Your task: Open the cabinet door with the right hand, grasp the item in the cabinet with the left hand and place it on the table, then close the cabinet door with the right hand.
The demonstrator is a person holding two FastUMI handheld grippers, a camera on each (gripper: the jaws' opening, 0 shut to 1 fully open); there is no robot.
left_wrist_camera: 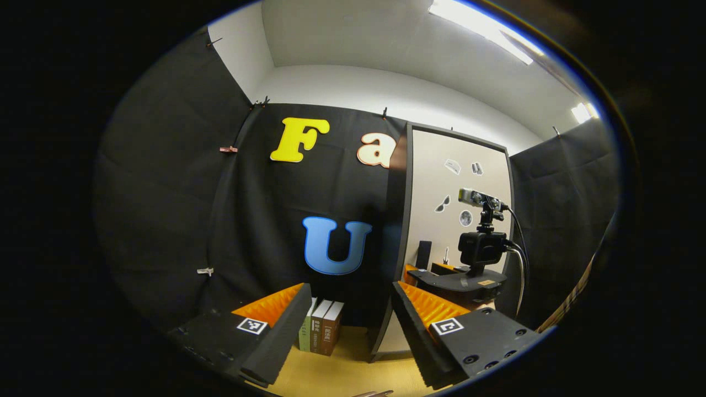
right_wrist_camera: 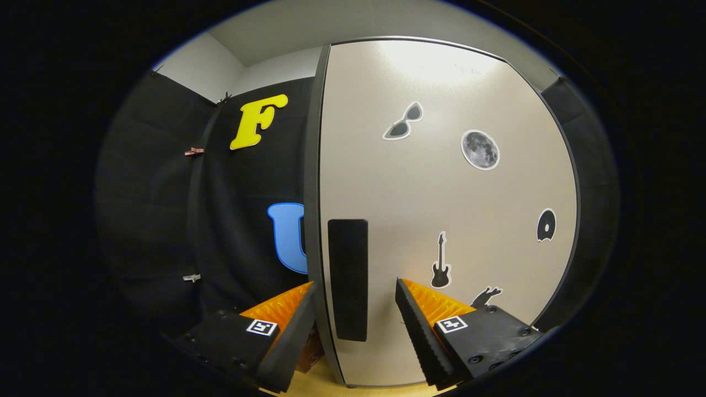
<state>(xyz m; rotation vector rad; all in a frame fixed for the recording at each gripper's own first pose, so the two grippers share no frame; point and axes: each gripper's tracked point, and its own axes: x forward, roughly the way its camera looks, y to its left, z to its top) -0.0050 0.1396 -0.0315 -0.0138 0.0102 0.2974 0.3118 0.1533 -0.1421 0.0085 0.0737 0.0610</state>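
Holding my right gripper level and close to the cabinet door, I have its fingers spread wide with the dark upright handle standing between them; neither finger touches it. The door is closed, its handle near the left edge, and stickers dot its pale face. Whatever sits inside the cabinet is hidden behind that door.

My left gripper hangs back and to the left, fingers also spread, gripping nothing. Through its gap I see three books standing upright against the black cloth wall, on the tan table. From the left gripper view my right gripper shows farther off at the door, with a camera and cables mounted on top of it.

Left of the door's edge the table lies open up to the books. Above, white wall and ceiling carry bright strip lights.
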